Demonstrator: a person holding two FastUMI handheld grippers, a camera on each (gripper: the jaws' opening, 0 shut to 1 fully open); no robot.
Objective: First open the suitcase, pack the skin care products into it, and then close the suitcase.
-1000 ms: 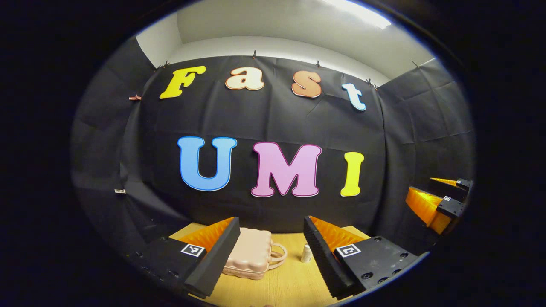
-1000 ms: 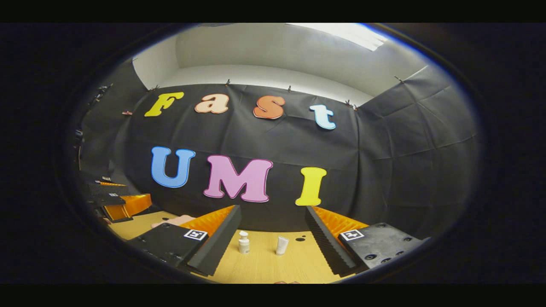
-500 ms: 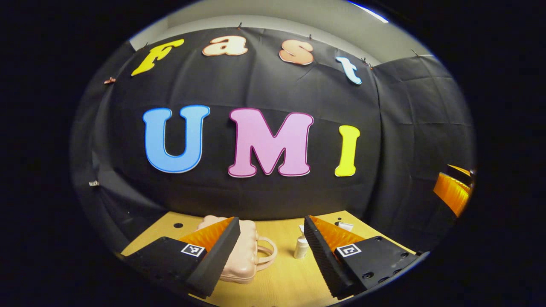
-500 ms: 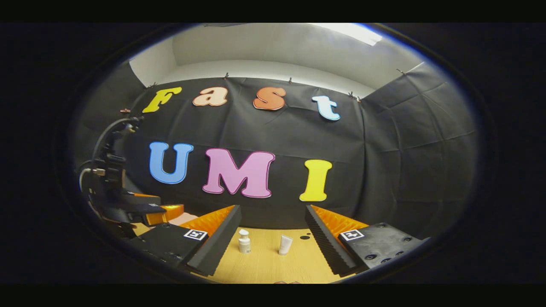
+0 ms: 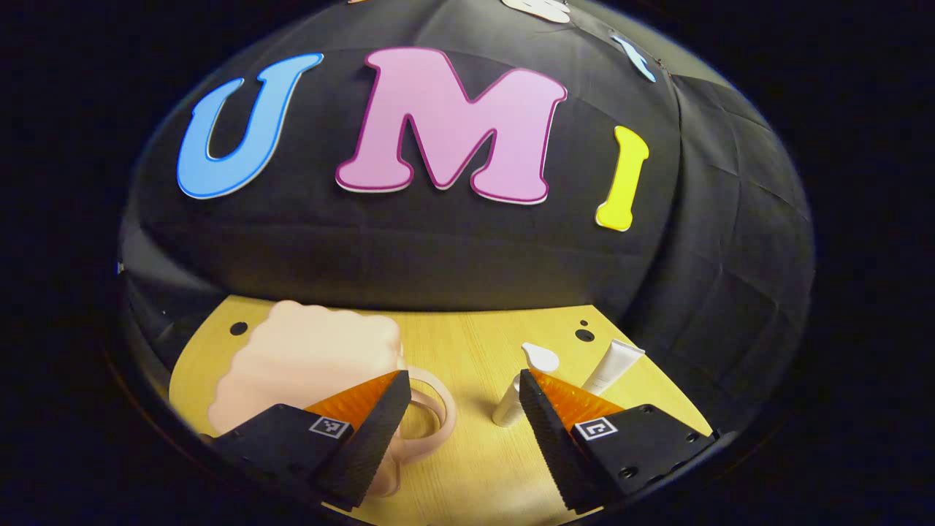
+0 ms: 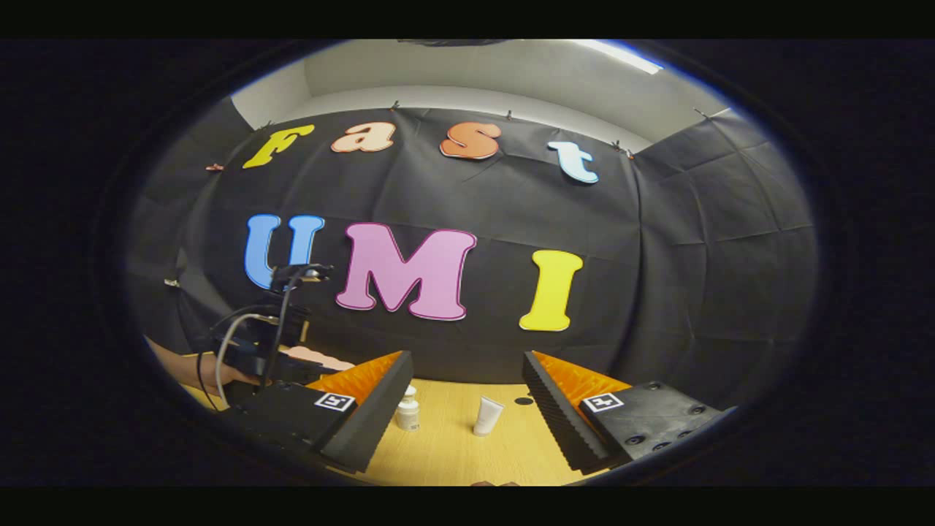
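My left tool (image 5: 460,409) hangs with fingers apart over the pale wooden bench (image 5: 467,343), where the closed pink suitcase (image 5: 307,358) lies flat (handle toward a pump bottle (image 5: 511,398) and white tube (image 5: 612,365)). My right tool (image 6: 467,409) is likewise spread; black cloth wall (image 6: 694,277) behind.

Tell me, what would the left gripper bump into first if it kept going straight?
Probably the wooden table: the open left gripper tilts down at bare wood between the pink suitcase's handle and the white pump bottle. Depth is unclear.

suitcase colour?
Pale pink, with a scalloped edge and a matching loop handle; the suitcase shows best in the left gripper view.
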